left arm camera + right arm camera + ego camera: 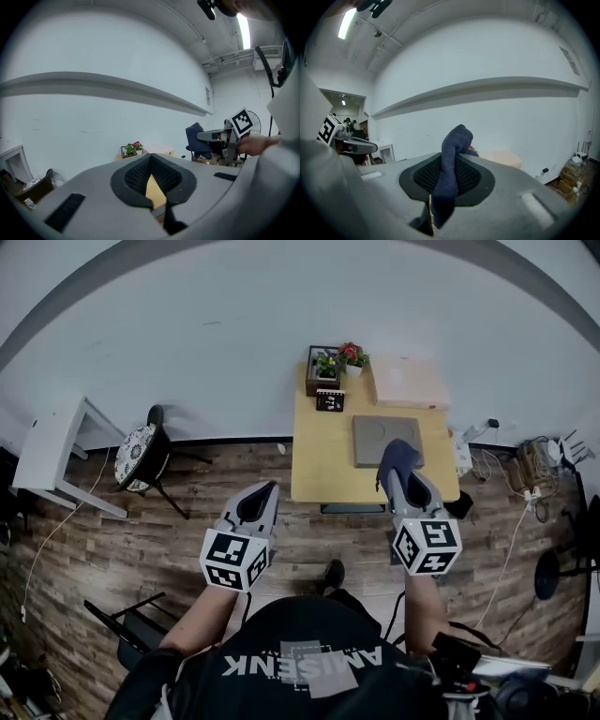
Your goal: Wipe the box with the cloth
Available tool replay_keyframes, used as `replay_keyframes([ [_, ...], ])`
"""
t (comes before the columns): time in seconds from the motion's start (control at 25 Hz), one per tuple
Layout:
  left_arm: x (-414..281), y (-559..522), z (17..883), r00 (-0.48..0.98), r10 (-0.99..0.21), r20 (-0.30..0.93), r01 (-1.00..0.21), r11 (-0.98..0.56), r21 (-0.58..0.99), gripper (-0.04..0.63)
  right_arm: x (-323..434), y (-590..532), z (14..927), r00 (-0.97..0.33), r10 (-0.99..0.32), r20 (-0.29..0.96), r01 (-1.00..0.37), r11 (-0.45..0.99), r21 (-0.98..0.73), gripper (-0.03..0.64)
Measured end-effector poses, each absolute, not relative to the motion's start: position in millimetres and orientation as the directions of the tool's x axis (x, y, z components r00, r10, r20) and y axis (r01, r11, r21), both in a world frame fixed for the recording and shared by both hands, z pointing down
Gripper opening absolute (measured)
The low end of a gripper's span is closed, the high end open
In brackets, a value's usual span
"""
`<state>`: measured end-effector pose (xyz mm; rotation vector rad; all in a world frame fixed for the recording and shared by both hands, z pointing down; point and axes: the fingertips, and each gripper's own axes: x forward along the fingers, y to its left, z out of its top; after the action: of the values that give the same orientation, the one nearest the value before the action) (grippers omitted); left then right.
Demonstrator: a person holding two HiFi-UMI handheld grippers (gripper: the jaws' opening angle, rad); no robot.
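Box [408, 382], head view: pale and flat, at the far right corner of the worktop [319, 470]; nothing touching it; taken for the task's box by judgement only, with a grey pad [382, 440] lying nearer.
Cloth [397, 457], head view: dark blue, bunched, sticking out of the right gripper [403, 482]; in the air over the worktop's near edge, well short of the box.
Left gripper [262, 493], head view: held over the wooden floor [141, 549], off the worktop's near left corner.
Far edge, head view: planter [323, 369] and red flowers [352, 355], left of the box.
Jaws, left gripper view: pads together at the tips, nothing between them; a wedge of yellow worktop seen through the hollow behind.
Off to the right, left gripper view: right gripper [213, 137] in the air, cloth [197, 140] hanging from its front.
Jaws, right gripper view: clamped on the cloth [450, 168], one fold running down between the pads, a rounded hump above the tips; box [501, 158] beyond, apart from the cloth.
Done so far: cloth in hand; left gripper empty.
Left to do: by the look of it, all the wiping: bringing the cloth to the box, pressing down, rubbing across the top.
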<state>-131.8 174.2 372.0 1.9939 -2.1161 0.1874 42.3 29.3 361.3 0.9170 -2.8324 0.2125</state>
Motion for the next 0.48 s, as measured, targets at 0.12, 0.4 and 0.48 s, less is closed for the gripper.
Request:
replay_keyframes([
  [0.12, -127, 135, 369, -0.043, -0.963, 0.265, -0.998, 0.051, 0.025, 0.002, 41, -3, 371, -0.809, -0.551, 0.205, -0.579, 0.807, -0.115, 0.064],
  [0.4, -124, 64, 367, -0.038, -0.956, 0.291, -0.999, 0.034, -0.018, 0.0, 43, -61, 387, -0.813, -0.536, 0.226, -0.574, 0.804, -0.158, 0.064],
  [0.48, -126, 54, 368, -0.021, -0.955, 0.295, -1.0, 0.016, -0.018, 0.0, 39, -70, 391, -0.81, -0.541, 0.226, -0.58, 0.796, -0.173, 0.064],
])
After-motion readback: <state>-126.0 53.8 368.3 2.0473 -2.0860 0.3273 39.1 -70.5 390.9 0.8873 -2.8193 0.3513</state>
